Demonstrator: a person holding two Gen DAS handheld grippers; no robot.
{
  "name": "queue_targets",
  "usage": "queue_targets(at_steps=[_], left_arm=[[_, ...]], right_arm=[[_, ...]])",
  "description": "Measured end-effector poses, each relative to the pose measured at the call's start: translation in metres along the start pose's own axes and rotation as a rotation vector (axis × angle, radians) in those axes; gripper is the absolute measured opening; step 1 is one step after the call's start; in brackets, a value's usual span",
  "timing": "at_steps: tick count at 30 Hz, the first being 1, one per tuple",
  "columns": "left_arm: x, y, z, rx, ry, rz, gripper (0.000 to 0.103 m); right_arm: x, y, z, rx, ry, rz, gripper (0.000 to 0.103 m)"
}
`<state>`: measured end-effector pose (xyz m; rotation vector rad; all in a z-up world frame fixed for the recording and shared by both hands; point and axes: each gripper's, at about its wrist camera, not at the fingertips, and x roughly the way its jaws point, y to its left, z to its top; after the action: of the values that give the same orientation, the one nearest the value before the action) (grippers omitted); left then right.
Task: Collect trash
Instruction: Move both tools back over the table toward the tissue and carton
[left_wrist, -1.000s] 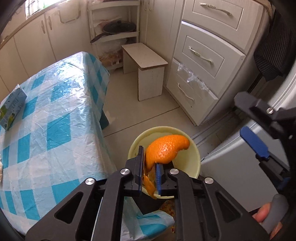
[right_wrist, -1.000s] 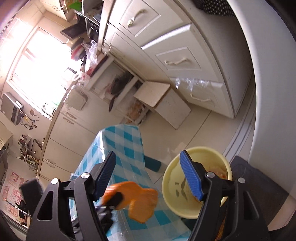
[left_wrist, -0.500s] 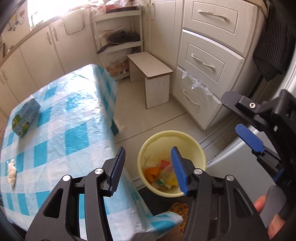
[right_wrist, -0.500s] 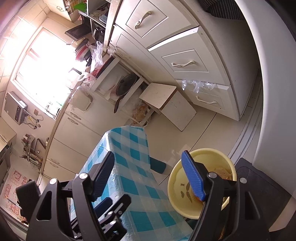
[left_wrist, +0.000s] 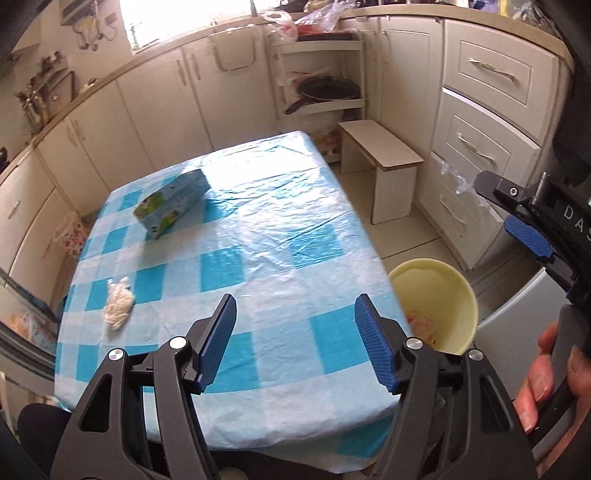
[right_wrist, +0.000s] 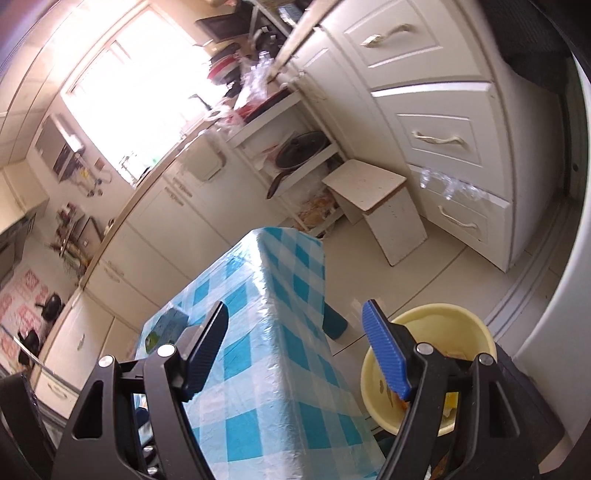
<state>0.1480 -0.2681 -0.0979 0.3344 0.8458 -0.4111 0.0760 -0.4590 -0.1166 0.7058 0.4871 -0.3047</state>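
Observation:
My left gripper (left_wrist: 297, 334) hangs over the near edge of the blue-checked table (left_wrist: 280, 236); its jaws are opening with nothing between them. On the cloth lie a crumpled white wad (left_wrist: 118, 308) at the left and a light-blue carton (left_wrist: 171, 206) farther back. The yellow trash bin (left_wrist: 448, 291) stands on the floor off the table's right corner, with scraps inside. My right gripper (right_wrist: 295, 343) is open and empty, held above the table corner (right_wrist: 258, 302) with the bin (right_wrist: 469, 325) just to its right. It also shows at the right edge of the left wrist view, held by a hand (left_wrist: 539, 373).
A small white stool (left_wrist: 384, 162) stands on the floor beyond the table. Cream drawers (left_wrist: 480, 122) line the right side. Cabinets and an open shelf with a pan (left_wrist: 325, 92) run along the back. A white appliance (right_wrist: 561, 280) rises to the right of the bin.
The left gripper let the orange peel drop into the bin, opened wide, and swung left and up over the table. The right gripper stayed open and rolled a little.

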Motion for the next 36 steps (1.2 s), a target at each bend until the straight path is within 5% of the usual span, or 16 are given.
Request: queue_targets(at_steps=[13,30,36], left_arm=[[0.003,0.110,-0.028,-0.154,0.013,0.136,0.071],[0.013,0.191,-0.035,-0.269,0.062,0.135,0.076],[0.038,0.232,-0.035,-0.278,0.136,0.126,0.080]], right_arm=[[0.026,0.070,-0.029,-0.182,0.067,0.051,0.075],[0.061,0.139,-0.069,-0.310,0.175,0.103,0.075],[0.078,0.159,-0.083,-0.355,0.239,0.129,0.081]])
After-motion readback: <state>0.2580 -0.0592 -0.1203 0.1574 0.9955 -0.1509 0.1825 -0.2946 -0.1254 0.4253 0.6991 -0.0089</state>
